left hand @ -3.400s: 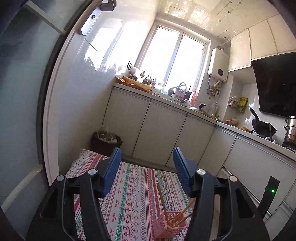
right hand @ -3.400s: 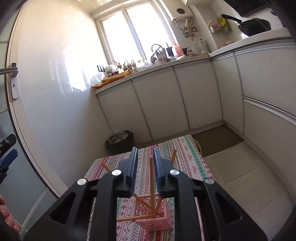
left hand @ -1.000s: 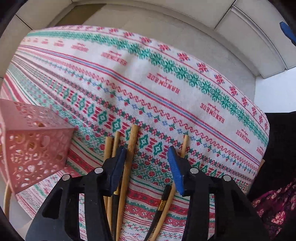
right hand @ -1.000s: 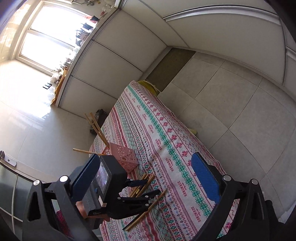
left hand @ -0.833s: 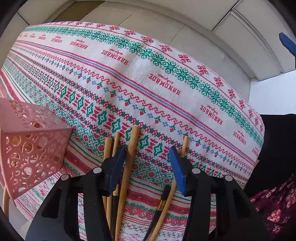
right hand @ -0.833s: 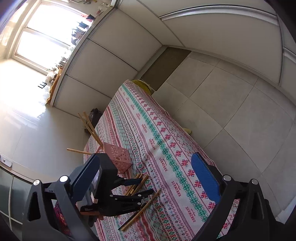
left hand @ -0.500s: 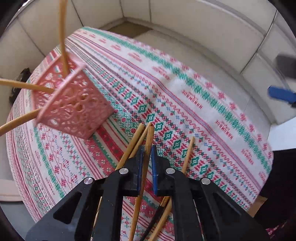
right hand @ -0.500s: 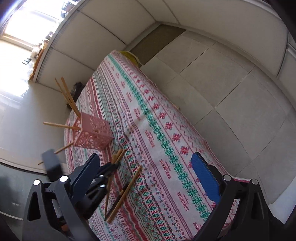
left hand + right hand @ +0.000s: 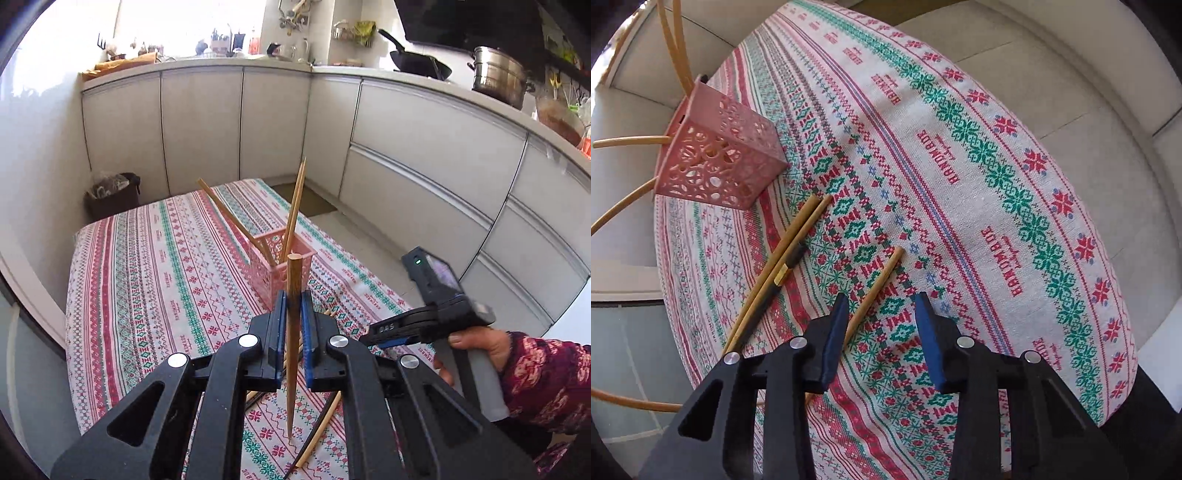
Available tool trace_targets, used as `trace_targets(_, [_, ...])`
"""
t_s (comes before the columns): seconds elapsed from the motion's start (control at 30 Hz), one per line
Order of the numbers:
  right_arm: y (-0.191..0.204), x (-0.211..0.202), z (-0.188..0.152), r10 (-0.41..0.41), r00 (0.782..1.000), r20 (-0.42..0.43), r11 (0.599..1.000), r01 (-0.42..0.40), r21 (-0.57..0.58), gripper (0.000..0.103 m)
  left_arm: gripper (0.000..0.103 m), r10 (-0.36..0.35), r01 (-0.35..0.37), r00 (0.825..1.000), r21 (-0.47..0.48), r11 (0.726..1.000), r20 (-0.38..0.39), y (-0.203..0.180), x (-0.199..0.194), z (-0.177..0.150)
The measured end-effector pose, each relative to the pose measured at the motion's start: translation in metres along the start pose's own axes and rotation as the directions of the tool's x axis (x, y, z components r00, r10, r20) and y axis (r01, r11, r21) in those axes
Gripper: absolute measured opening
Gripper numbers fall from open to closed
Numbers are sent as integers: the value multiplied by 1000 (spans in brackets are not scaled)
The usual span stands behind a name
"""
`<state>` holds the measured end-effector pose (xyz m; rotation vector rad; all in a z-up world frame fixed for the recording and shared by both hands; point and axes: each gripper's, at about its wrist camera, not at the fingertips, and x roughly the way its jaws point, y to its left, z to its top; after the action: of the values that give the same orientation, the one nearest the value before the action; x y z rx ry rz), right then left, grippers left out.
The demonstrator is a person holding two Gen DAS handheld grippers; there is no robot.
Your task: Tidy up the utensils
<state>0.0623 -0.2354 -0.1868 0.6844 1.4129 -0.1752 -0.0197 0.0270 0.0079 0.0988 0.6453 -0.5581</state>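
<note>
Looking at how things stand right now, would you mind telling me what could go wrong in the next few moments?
1. The left gripper pinches one chopstick near its top, its long lower end hanging free; it may swing or slip while being steered.
2. The pink basket already holds splayed chopsticks; the new one could knock them or tip the light basket.
3. The right gripper, open, hovers over a lone chopstick; closing off-centre might roll it away.

Bright daylight floods from the blown-out window [image 9: 184, 22] at upper left, glaring off the glossy white wall [image 9: 44, 147]. Fisheye curvature bends edges; black vignette rings the corners; focus stays sharp.
</note>
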Motion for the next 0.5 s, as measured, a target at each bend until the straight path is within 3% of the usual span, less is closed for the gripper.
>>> trace_targets(0.27, [35,13,-2,-147,986,73,989,146,15,33,7,-24,29,992,-39,999,126,13,-42,3])
trace_targets(0.33, [34,17,-6,-113,990,87,994,113,12,11,7,-22,31,990,-58,998,143,18,-48,3])
trace_targets(0.37, [29,18,-7,-66,994,93,998,64,26,10,7,-20,30,989,-66,997,147,19,-50,3])
trace_targets(0.5, [15,17,-18,-4,991,137,1000,1,22,7,7,-9,20,990,-71,997,143,19,-53,2])
